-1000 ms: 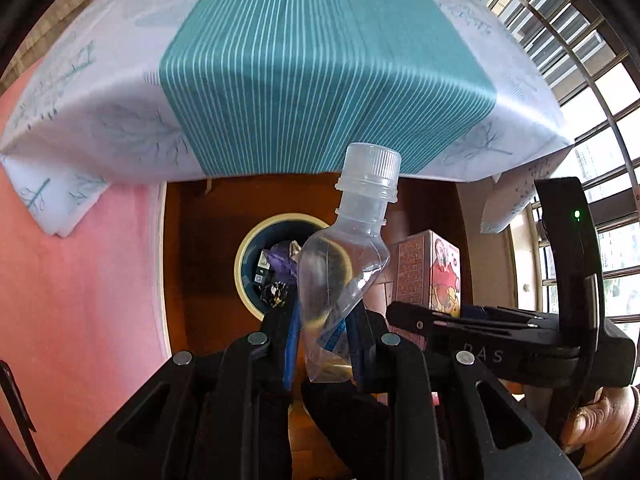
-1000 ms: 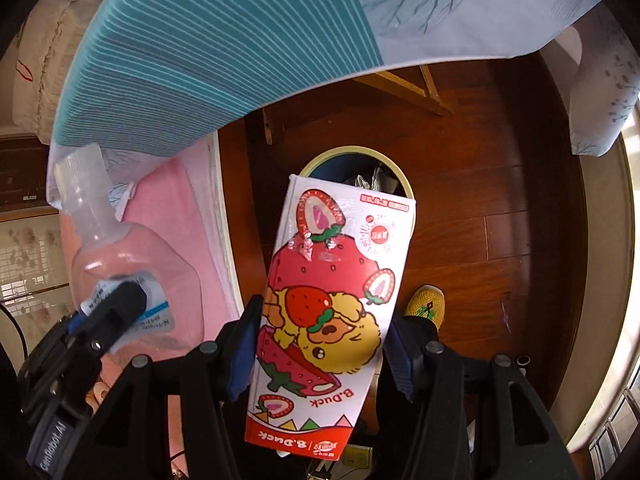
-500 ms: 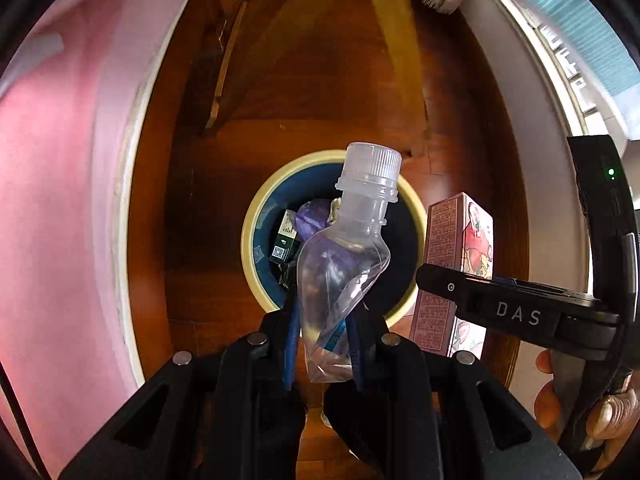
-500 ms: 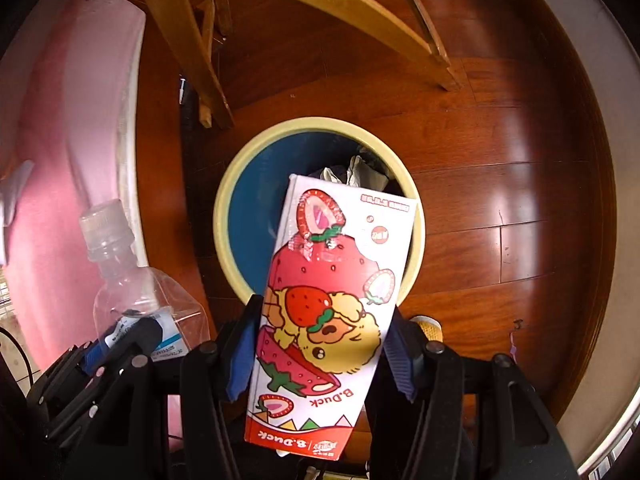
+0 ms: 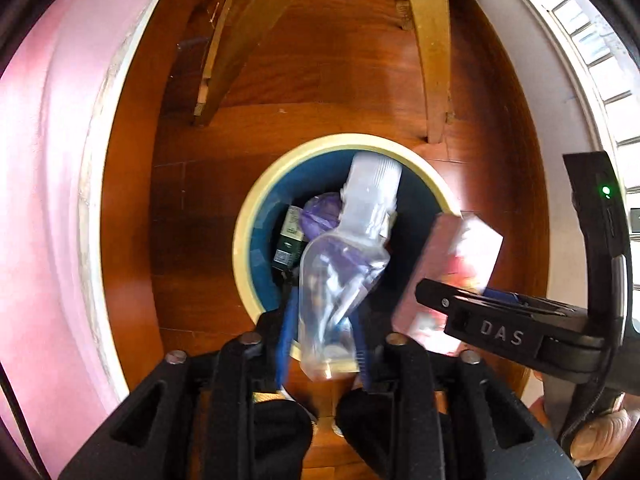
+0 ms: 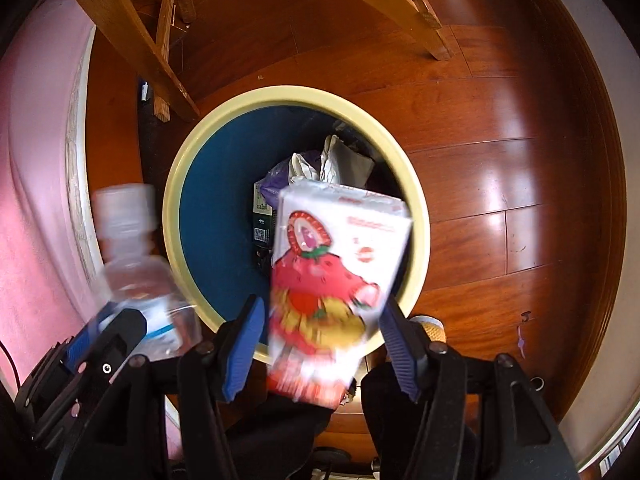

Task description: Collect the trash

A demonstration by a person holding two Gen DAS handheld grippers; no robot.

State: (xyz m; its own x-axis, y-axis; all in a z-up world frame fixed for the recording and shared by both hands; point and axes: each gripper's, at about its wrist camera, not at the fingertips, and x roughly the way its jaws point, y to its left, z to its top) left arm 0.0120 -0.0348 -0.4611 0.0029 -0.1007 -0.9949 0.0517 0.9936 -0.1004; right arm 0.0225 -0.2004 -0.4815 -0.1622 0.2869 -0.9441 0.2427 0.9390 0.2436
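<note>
- Both grippers have dropped closer to the trash bin (image 6: 416, 216) since half a second ago; the bin's cream rim now fills far more of each view, and both items have gone blurry.
- Left gripper (image 5: 322, 340): its jaws are opening, and gaps show between the blue pads (image 5: 285, 332) and the clear plastic bottle (image 5: 348, 264), which sits between them, smeared, cap toward 12 o'clock over the bin's mouth.
- Right gripper (image 6: 320, 344): its jaws are opening too; the strawberry carton (image 6: 336, 280) lies loose between the pads, clear of both, its print too blurred to read.
- Inside the bin, crumpled wrappers (image 6: 332, 160) and a dark packet (image 5: 289, 240) are half hidden behind the bottle and carton.
- At 4 o'clock in the left view, fingers (image 5: 600, 436) are cut off by the frame's edge.
</note>
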